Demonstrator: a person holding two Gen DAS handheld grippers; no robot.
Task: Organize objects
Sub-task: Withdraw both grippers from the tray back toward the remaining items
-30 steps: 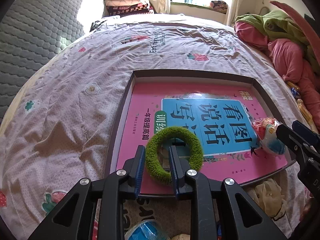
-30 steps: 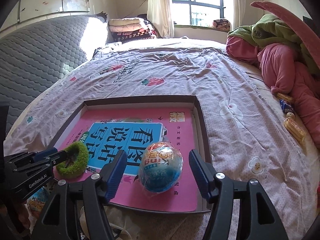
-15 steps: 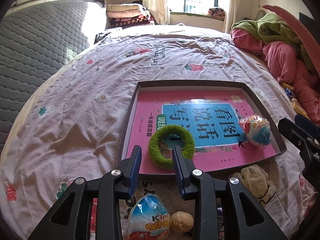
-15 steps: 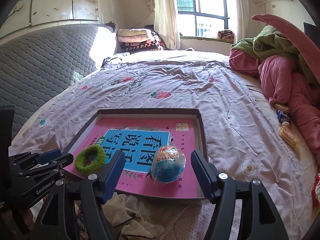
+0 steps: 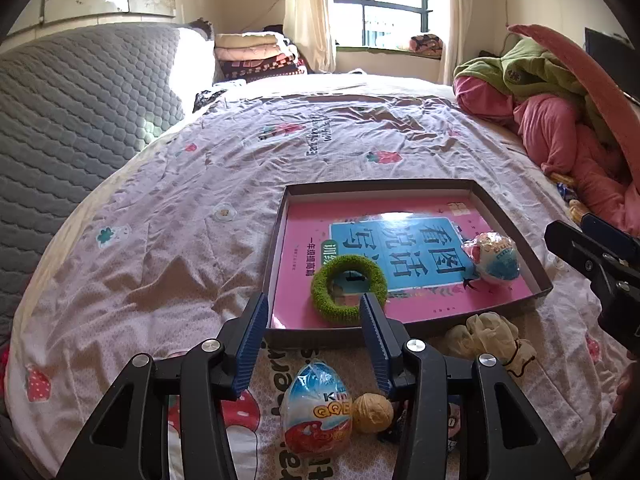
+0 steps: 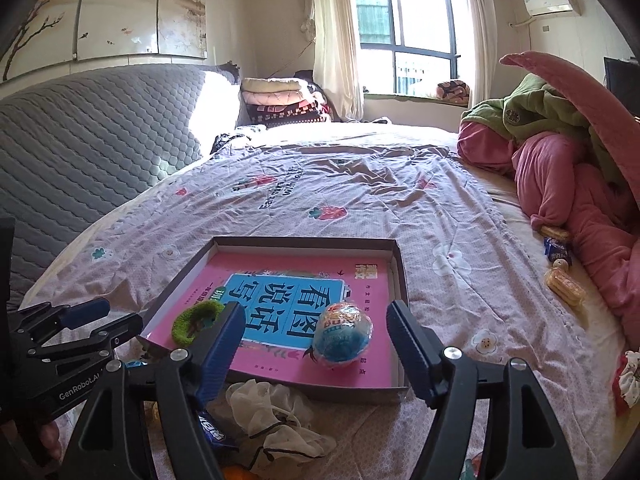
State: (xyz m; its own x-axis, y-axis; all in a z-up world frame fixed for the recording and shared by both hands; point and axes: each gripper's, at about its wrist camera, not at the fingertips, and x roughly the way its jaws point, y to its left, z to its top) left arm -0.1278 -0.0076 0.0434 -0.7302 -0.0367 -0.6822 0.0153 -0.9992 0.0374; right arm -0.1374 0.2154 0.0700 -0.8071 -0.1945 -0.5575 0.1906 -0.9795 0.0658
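The small dark packet (image 5: 390, 430) behind the walnut (image 5: 372, 413) is mostly hidden by the left gripper (image 5: 312, 322), and in the right wrist view the green fuzzy ring (image 6: 195, 319) is partly covered by a blue finger pad. That ring lies flat on the pink book (image 5: 400, 264) inside the shallow brown tray (image 5: 276, 248), near its front left corner. A foil-wrapped egg (image 6: 342, 339) rests on the book toward the tray's right side. Both the left gripper and the right gripper (image 6: 316, 344) hang spread apart, holding nothing. A second wrapped egg (image 5: 316, 410) sits on the bedspread (image 5: 160, 248) touching the walnut, beside crumpled cream cloth (image 5: 488, 338).
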